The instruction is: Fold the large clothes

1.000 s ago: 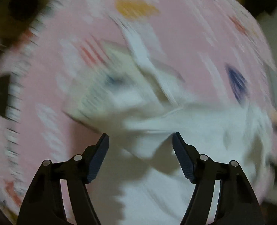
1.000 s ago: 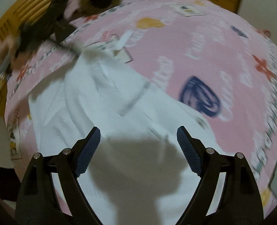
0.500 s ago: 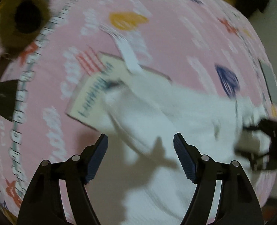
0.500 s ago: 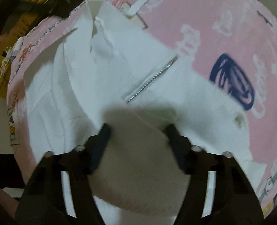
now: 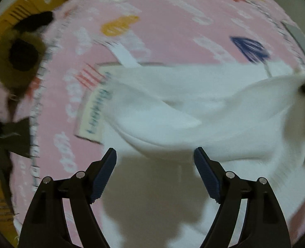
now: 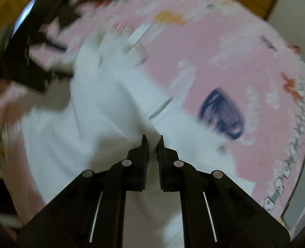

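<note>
on the pink printed bedsheet (image 5: 173,31), a crumpled white cloth garment (image 5: 193,107).
right gripper (image 6: 151,142) jaws clamp its fold; left gripper (image 5: 154,163) jaws apart.

The right gripper (image 6: 151,142), wide open a second ago above the white garment (image 6: 102,111), has closed its fingers (image 6: 144,144) on a ridge of the cloth. That fold is now lifted and drawn across the pink bed (image 5: 173,26), seen from the left gripper (image 5: 154,159), whose fingers (image 5: 109,161) gape above a spread-out layer.
</note>
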A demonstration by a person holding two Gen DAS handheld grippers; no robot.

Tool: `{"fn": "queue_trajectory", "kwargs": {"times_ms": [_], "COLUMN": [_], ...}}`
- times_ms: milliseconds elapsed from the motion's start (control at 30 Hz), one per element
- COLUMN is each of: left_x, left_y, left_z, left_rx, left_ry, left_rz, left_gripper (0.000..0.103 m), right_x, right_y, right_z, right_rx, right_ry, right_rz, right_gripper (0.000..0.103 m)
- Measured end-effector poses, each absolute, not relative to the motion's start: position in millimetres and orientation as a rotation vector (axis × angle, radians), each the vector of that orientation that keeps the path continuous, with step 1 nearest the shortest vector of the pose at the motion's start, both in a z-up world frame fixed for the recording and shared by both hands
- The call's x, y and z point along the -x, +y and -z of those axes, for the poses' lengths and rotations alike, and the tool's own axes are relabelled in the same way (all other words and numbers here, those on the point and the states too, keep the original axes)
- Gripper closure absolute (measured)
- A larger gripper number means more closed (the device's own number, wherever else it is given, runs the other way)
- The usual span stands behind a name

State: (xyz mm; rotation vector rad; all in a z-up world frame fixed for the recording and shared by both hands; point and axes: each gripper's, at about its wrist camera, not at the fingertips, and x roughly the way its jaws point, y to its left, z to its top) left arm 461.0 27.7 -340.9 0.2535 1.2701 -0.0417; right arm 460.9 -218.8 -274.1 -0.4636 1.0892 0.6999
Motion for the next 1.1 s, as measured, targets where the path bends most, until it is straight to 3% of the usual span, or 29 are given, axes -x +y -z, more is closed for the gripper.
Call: {"fn": "queue_trajectory", "kwargs": {"times_ms": [300, 400, 433, 467, 633, 767, 1100], "left_x": [-539.1, -537.9, -535.8, -532.2, -498.8, -462.0, -367.0], "left_y": [100.8, 115.0, 116.5, 117.1, 114.4, 113.6, 118.7], "left_z": [343.4, 332.0, 328.3, 325.2, 312.3, 323.1, 382.2], "left_rx": [-0.232, -0.207, -0.203, -0.193, -0.007, 0.176, 0.359], "left_ry": [1.231, 1.205, 1.197, 1.192, 1.216, 1.269, 1.344], "left_rz": [-0.398, -0.423, -0.417, -0.408, -0.296, -0.259, -0.331], "left_gripper": [0.033, 0.033, 0.033, 0.033, 0.033, 0.032, 0.032], "right_x": [-506.7, -505.8, -510.0, -514.9, -524.6, -518.2, -502.1], "right_y": [-203.7, -211.1, -214.6, -222.1, -229.9, -167.7, 0.0], "right_z": [309.8, 308.5, 307.3, 301.5, 260.9, 243.5, 301.4], "right_rx": [0.495, 0.471, 0.460, 0.440, 0.288, 0.186, 0.461], "right_ry": [1.235, 1.228, 1.223, 1.210, 1.114, 1.091, 1.143], "right_rz": [-0.552, -0.510, -0.483, -0.444, -0.480, -0.774, -1.000], "right_gripper": [0.090, 0.068, 0.048, 0.042, 0.042, 0.042, 0.043]}}
